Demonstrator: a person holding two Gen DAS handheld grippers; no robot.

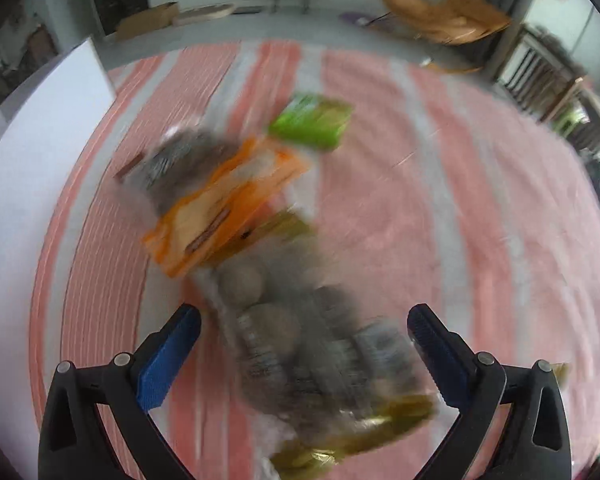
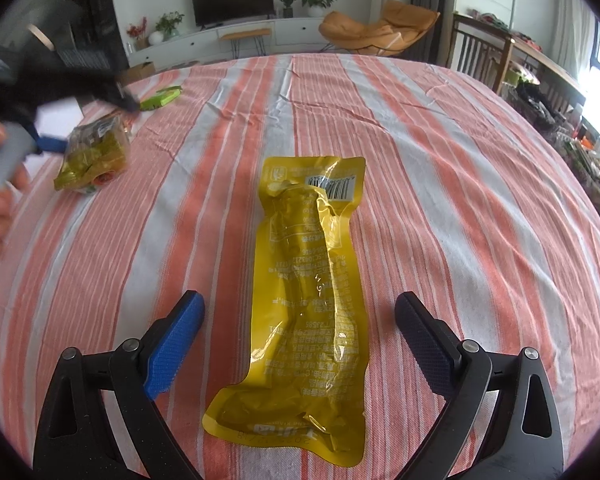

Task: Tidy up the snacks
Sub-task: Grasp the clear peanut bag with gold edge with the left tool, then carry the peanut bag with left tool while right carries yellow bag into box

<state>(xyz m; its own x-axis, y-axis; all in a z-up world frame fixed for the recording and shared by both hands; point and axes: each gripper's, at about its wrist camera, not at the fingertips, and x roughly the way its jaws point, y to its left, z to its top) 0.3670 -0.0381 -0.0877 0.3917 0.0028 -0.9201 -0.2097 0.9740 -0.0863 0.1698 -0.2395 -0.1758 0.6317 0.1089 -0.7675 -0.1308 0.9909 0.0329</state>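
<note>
In the blurred left wrist view, my left gripper (image 1: 304,320) is open above a clear bag of round brown snacks with olive-yellow ends (image 1: 300,344). Beyond it lie an orange packet (image 1: 228,204), a grey packet (image 1: 176,164) and a green packet (image 1: 312,120). In the right wrist view, my right gripper (image 2: 300,308) is open around the near end of a long yellow vacuum-sealed pouch (image 2: 304,292) lying flat on the striped cloth. The left gripper (image 2: 48,142) shows at far left, next to the olive-yellow bag (image 2: 94,152) and the green packet (image 2: 160,98).
The table wears an orange and white striped cloth (image 2: 440,184). A white box or board (image 1: 40,152) stands along the table's left side. Chairs (image 2: 380,28) and a TV cabinet (image 2: 236,36) stand beyond the far edge.
</note>
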